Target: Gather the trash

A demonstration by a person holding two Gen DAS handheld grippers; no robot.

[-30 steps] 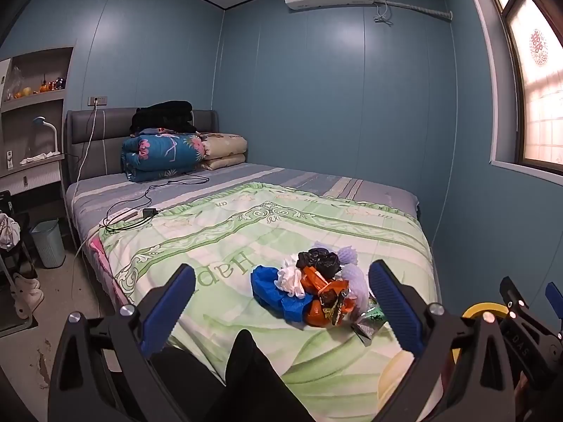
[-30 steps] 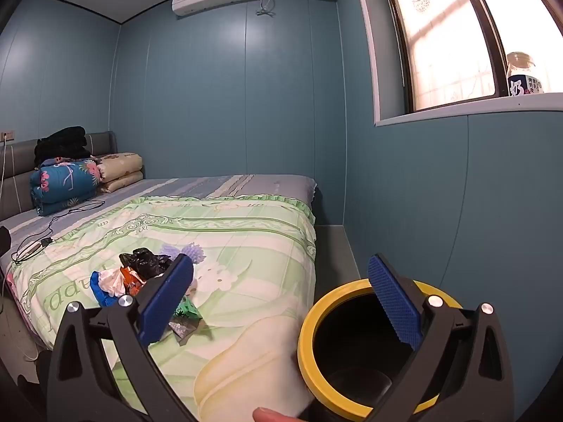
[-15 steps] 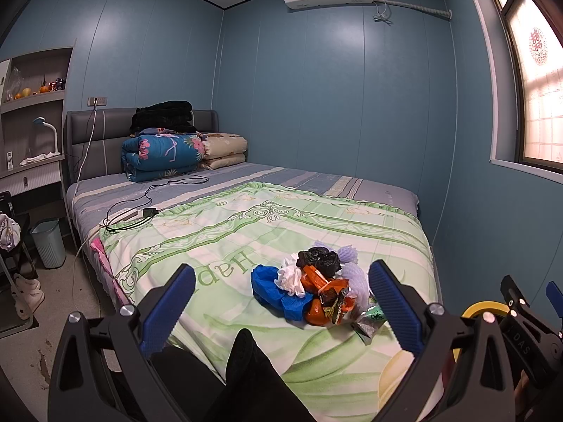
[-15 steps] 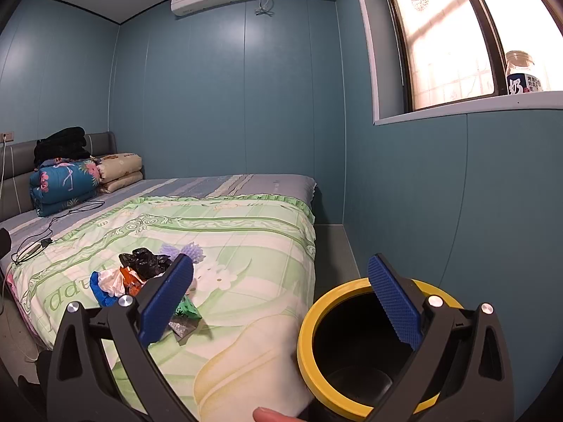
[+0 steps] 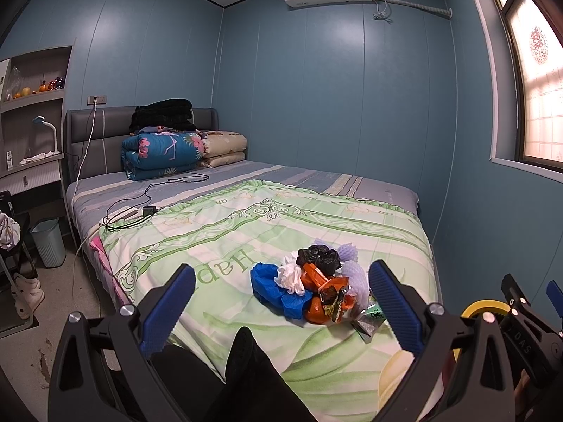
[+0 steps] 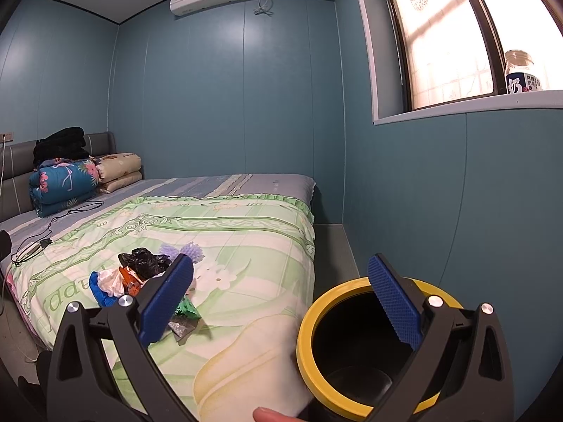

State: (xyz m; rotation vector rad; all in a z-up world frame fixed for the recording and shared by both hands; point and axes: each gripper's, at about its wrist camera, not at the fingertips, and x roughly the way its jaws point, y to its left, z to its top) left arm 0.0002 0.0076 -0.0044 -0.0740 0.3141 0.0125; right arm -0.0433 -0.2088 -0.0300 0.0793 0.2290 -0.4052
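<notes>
Holding both: your two black grippers with blue ribbed pads sit low at the foot of the bed, nothing between their pads.
Left gripper (image 5: 281, 292): your fingers stand wide apart and empty; a dark-clothed knee (image 5: 246, 362) rises between them, nearer to you than the fingertips.
Right gripper (image 6: 281, 288): your fingers are spread wide and empty; the black bin with a yellow rim (image 6: 306, 316) stands below and just beyond your right finger, beside the bed's corner, mouth open upward.
Fingertip: a bare fingertip (image 6: 267, 414) shows at the bottom edge, under the gap.
Trash pile (image 5: 309, 288): a heap of crumpled blue plastic, white tissue, orange wrappers, black bag and pale purple foam netting lies on the green floral quilt (image 5: 246, 225), just ahead of your left gripper, closer to its right finger.
Loose wrappers: a green packet (image 6: 186, 307) and a silver foil scrap (image 6: 181, 328) touch the heap's near edge, beside your right gripper's left finger.
Far end: folded blue floral bedding (image 5: 162, 154) lies against the grey headboard.
</notes>
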